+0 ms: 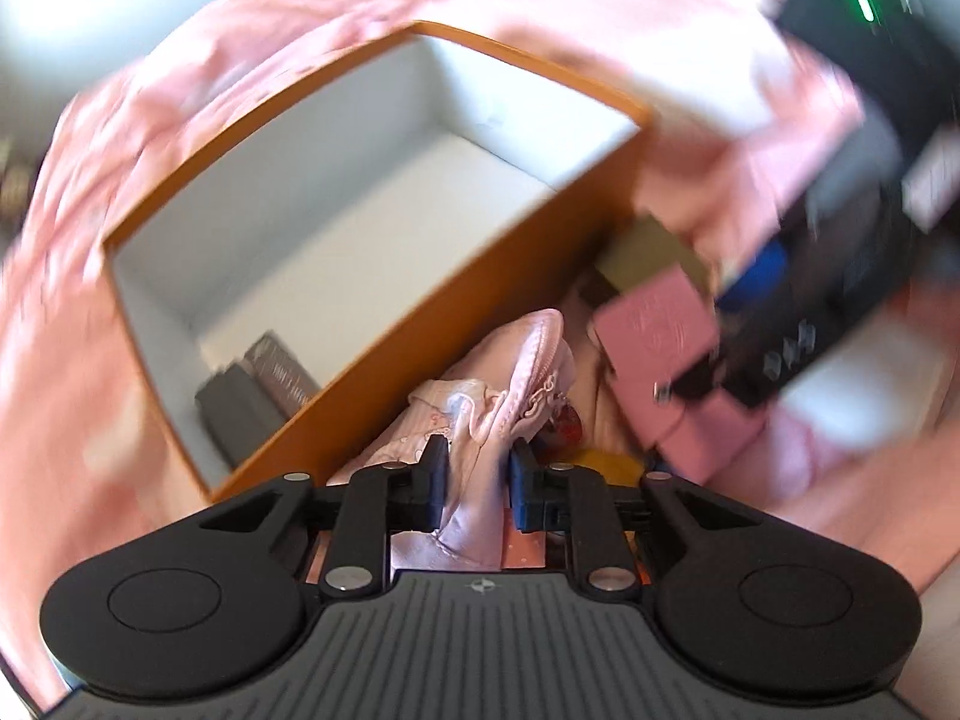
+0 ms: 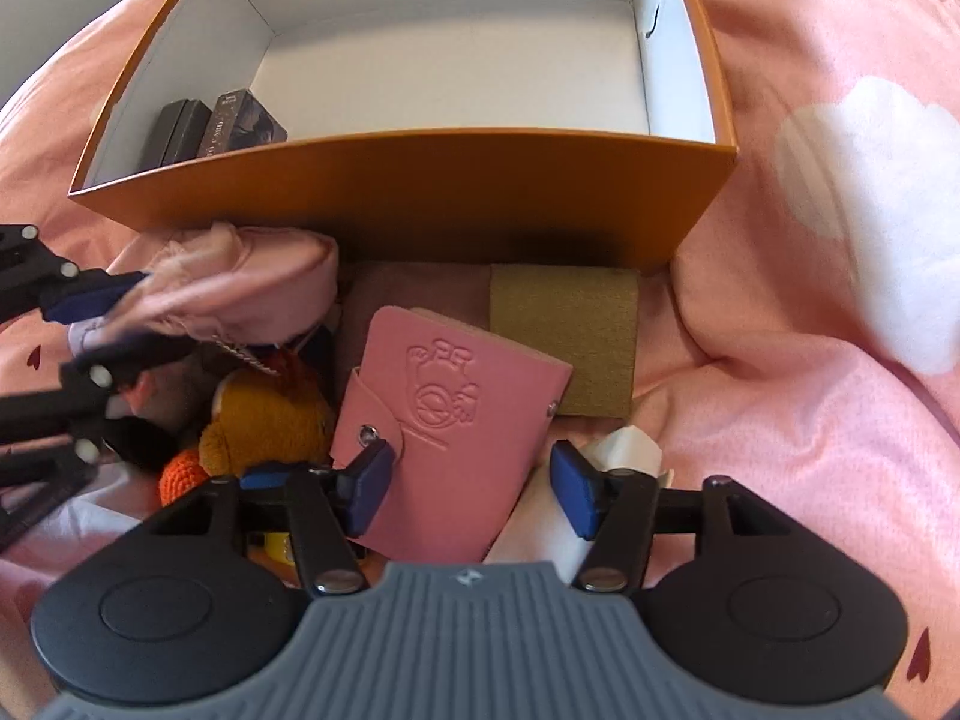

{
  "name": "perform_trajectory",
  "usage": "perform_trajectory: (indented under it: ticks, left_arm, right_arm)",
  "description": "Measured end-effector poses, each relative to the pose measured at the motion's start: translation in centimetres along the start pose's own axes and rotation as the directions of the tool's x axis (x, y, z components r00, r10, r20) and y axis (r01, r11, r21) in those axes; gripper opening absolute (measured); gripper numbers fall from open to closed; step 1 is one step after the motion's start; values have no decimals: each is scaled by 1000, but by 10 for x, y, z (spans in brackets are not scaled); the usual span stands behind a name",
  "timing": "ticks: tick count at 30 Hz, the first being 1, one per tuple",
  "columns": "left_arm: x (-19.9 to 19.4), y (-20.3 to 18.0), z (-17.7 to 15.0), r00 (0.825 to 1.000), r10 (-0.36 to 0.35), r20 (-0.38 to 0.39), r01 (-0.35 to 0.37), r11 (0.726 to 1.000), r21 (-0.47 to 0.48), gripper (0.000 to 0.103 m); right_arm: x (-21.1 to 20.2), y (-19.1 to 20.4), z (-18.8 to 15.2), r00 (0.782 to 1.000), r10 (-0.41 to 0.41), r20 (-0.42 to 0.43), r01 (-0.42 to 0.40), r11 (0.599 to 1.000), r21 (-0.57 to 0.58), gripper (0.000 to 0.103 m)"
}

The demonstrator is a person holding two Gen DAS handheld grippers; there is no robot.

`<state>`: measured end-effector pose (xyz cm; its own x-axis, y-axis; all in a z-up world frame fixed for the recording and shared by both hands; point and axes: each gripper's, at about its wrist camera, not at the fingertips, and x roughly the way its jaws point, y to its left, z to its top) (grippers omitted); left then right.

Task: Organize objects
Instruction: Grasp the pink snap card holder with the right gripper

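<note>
An orange box (image 1: pixel 336 384) with a white inside stands on the pink bedsheet; it also shows in the right wrist view (image 2: pixel 420 192). Dark small boxes (image 2: pixel 210 123) lie in its near left corner. My left gripper (image 1: pixel 477 483) is shut on a pink satin zip pouch (image 1: pixel 510 396), lifted beside the box; the pouch also shows in the right wrist view (image 2: pixel 252 288). My right gripper (image 2: pixel 474 489) is open, its fingers either side of a pink snap card holder (image 2: pixel 450 432). The left wrist view is blurred.
A pile lies in front of the box: a tan and mauve cloth roll (image 2: pixel 558 336), an orange-yellow crochet toy (image 2: pixel 264 420), a white paper piece (image 2: pixel 624 450). The pink bedsheet (image 2: pixel 810 360) with a white cloud print spreads to the right.
</note>
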<state>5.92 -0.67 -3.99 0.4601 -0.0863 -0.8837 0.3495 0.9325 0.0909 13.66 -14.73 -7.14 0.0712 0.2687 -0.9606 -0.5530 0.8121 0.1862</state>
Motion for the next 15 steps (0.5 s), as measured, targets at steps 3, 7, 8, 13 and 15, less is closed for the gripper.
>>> perform_trajectory:
  ticks: [3,7,8,13,15]
  left_arm:
    - [-8,15,1,998,-53,31,57,987,-148,21]
    - [-14,26,6,991,-114,73,130,953,-273,20]
    - [-14,28,5,990,-118,78,136,947,-291,20]
    - [-18,42,4,985,-139,99,165,920,-355,20]
    - [-21,45,0,983,-147,106,176,911,-373,20]
  right_arm:
    - [6,-2,4,1000,20,-14,-20,1000,14,72]
    - [20,-5,13,997,69,-37,-68,997,48,77]
    - [22,-6,14,996,79,-39,-77,996,54,78]
    - [25,-8,15,993,110,-35,-107,990,92,76]
    - [19,-8,13,994,105,-24,-102,990,100,70]
